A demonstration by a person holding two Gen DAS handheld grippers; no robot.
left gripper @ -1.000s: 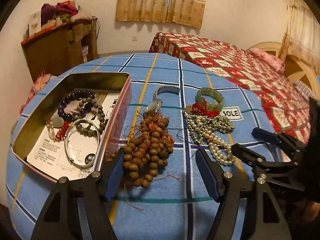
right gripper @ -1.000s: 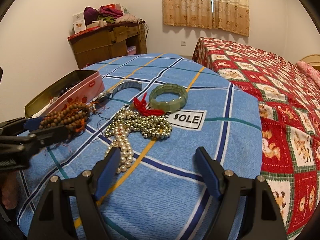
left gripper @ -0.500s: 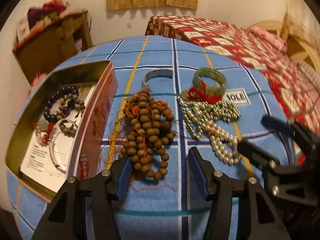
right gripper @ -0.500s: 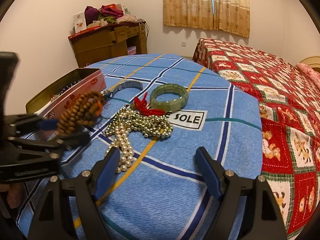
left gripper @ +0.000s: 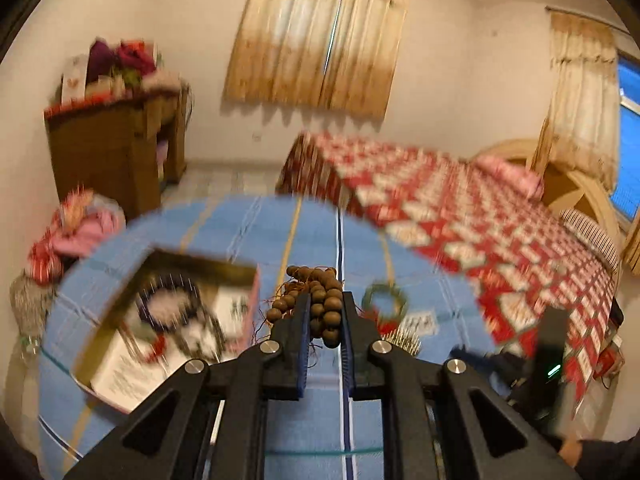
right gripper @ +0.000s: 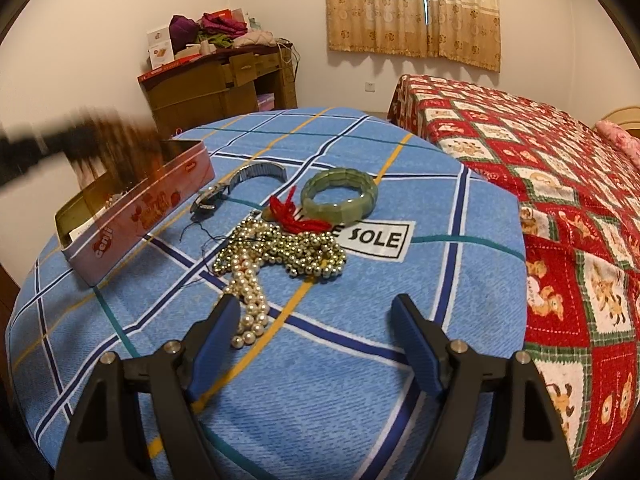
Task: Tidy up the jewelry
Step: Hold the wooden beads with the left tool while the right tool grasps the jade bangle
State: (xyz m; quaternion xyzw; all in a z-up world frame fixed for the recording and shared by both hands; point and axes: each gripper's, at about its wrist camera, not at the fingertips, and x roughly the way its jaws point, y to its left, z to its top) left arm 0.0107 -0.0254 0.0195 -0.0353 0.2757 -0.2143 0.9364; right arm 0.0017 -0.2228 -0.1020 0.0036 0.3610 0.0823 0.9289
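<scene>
A round table (right gripper: 320, 360) covered in a blue checked cloth stands in a bedroom, with a red patterned bed (right gripper: 540, 168) behind it. The left tool (left gripper: 325, 312) has just been closing, and its blue pads now pinch a bunch of brown wooden beads (left gripper: 320, 300), held up in the air above the cloth. The view from this tool is blurred. Below and to its left sits an open pink tin (right gripper: 140, 216) near the table's left edge. Inside it are a few pieces already put away, including a dark bead bracelet (left gripper: 168, 300); the rest is too smeared to name.

The right tool (right gripper: 316, 344) hovers low over the near side of the table with its jaws wide apart and nothing between them. Just beyond its left finger lies a heap of pearls and small gold beads (right gripper: 276, 252). Further back are a green stone bangle (right gripper: 339, 195) with a red tassel (right gripper: 294, 216) beside it, and a metal-strap watch (right gripper: 236, 186) near the tin.

The job looks partly done: several pieces boxed, the wooden beads probably next in, and four pieces left on the cloth.
</scene>
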